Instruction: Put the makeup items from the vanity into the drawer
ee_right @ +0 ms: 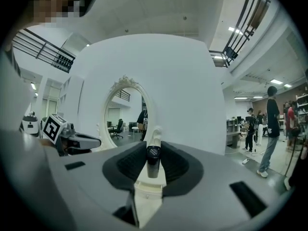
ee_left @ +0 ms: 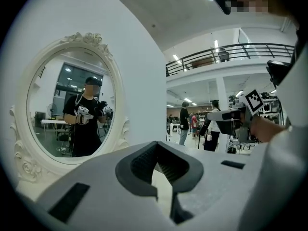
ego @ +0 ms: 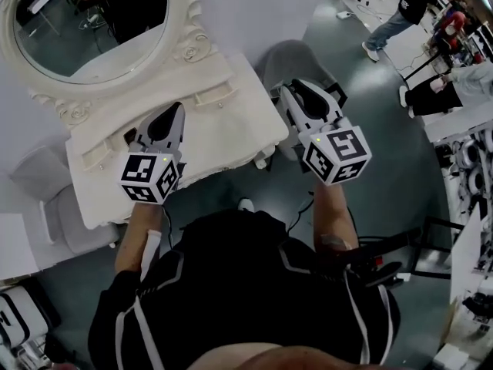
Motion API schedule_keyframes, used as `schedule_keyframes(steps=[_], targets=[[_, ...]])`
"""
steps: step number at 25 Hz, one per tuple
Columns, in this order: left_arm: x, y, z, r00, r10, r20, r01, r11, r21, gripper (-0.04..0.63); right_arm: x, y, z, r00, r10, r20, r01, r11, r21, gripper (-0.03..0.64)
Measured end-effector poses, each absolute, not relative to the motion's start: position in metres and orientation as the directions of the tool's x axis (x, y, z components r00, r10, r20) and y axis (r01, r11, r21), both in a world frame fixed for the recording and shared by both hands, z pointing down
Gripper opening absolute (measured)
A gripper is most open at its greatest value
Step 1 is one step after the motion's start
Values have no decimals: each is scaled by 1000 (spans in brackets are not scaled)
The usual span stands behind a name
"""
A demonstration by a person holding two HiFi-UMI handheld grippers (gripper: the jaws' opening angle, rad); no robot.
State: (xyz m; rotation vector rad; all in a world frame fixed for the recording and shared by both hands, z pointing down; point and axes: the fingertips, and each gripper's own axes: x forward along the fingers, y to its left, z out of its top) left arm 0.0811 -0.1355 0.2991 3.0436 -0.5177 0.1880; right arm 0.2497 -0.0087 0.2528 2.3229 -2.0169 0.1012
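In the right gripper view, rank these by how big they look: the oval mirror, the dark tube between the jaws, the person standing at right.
1. oval mirror
2. standing person, taller than the mirror but much narrower
3. dark tube, smallest though nearest the camera

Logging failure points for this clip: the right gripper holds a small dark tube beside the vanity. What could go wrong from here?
1. The right gripper pinches the dark tube across a slim body; it may pivot or slip.
2. That gripper hangs past the vanity edge, so a drop would likely miss it.
3. The drawers look shut; the open left gripper would have to open one.
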Motion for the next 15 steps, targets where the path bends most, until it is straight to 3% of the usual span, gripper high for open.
schedule_keyframes(steps=[5,15], targets=[[90,-140,306,910,-382,158,-392,-919,33,3,270,-23,259,76,-991,114,-997,-76,1,97],[78,-198,329,901,-393,184,-406,-913,37,3,270,-92,287,73,-985,155,-997,-76,-18,97]])
